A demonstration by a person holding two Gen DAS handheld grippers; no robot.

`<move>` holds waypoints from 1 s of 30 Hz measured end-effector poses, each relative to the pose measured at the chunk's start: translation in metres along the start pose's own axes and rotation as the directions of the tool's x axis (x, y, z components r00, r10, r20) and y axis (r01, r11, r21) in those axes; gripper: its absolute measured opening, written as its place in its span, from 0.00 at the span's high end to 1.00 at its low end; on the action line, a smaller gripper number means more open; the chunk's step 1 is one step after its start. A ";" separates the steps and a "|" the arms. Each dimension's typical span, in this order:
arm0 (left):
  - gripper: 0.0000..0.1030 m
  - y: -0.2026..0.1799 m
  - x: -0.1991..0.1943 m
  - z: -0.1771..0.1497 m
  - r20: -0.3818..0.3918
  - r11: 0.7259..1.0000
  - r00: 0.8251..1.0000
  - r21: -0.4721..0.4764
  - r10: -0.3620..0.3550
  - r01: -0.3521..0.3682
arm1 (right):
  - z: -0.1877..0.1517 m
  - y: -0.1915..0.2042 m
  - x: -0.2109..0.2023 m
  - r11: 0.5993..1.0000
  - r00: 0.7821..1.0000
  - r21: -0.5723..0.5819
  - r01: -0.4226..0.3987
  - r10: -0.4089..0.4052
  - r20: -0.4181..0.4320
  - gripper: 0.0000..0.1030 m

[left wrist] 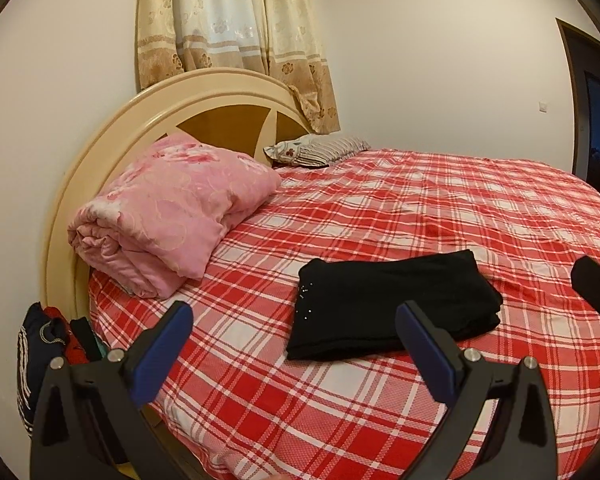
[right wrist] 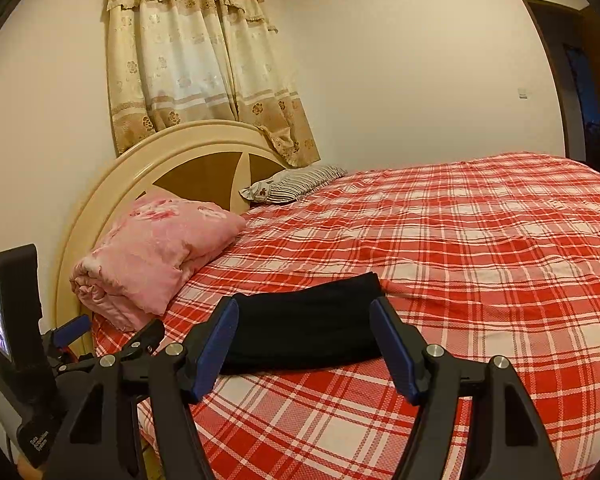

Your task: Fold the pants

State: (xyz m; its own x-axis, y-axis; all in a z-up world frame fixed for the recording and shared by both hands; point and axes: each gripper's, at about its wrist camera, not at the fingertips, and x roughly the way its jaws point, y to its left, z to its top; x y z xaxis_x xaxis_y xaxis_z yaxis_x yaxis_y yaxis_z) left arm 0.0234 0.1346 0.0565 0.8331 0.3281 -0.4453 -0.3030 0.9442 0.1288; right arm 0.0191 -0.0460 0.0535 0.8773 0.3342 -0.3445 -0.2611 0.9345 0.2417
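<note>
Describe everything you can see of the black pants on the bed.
The pants are black, soft-looking fabric, folded into a flat, layered rectangle. Small sparkly studs dot one corner. They lie on the red plaid bedspread, apart from the pink quilt. No gripper touches them; both are open.

Both cams sit low at the bed (left wrist: 380, 208) edge, looking across toward the headboard (right wrist: 204, 148), right one closer in. Both catch the folded pants (left wrist: 392, 304).
</note>
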 end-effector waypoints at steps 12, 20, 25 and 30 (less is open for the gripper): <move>0.00 -0.002 0.000 0.000 -0.005 1.000 1.000 0.010 0.008 -0.008 | 0.002 -0.001 -0.003 1.000 1.000 0.006 0.006 -0.006 0.005 0.32; 0.00 -0.003 0.000 0.001 0.000 1.000 1.000 0.006 -0.005 0.005 | 0.002 -0.003 -0.003 1.000 1.000 0.006 0.008 -0.008 0.003 0.32; 0.00 -0.002 0.003 0.001 -0.019 0.998 0.998 -0.009 -0.059 0.059 | 0.001 -0.004 -0.003 1.000 1.000 0.007 0.011 -0.011 0.000 0.32; 0.00 -0.005 0.004 -0.001 -0.013 0.997 0.997 0.000 -0.077 0.077 | 0.001 -0.005 -0.001 1.000 1.000 0.009 0.010 -0.010 -0.005 0.32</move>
State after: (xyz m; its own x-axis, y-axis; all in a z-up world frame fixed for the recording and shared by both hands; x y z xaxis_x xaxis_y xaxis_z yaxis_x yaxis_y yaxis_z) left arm 0.0278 0.1310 0.0534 0.8479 0.2543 -0.4653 -0.2380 0.9666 0.0946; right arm 0.0194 -0.0510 0.0534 0.8779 0.3251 -0.3516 -0.2481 0.9368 0.2467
